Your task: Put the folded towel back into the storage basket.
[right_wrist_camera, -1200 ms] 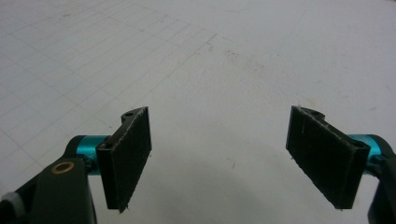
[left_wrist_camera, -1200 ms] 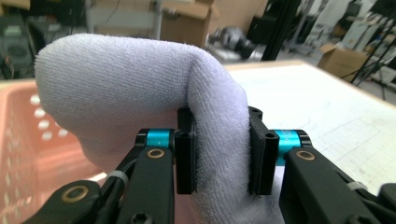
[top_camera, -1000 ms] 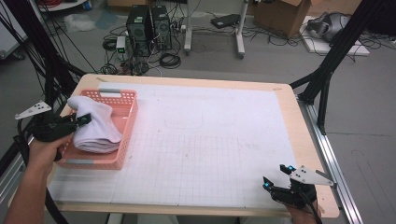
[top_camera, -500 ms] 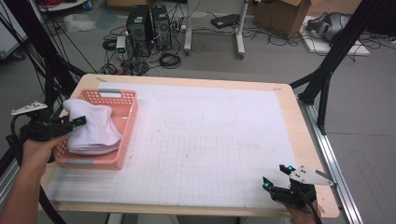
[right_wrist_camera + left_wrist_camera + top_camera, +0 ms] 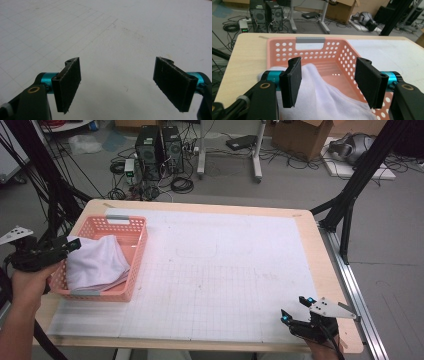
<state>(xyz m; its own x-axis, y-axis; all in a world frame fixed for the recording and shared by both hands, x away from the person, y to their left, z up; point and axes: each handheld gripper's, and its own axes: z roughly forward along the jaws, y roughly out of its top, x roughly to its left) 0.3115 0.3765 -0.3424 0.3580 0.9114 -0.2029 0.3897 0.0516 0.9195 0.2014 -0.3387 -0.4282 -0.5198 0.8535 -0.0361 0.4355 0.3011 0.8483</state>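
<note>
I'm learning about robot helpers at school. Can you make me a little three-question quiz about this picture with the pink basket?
1. True or false: the white cloth lies inside the pink basket.
2. Which gripper is next to the basket? A) left gripper B) right gripper
3. What lies under the right gripper's jaws?

Key:
1. True.
2. A. Its jaws have just been opening, and the cloth sits loose between them.
3. Just the white gridded mat; the jaws are open and hold nothing.
</note>
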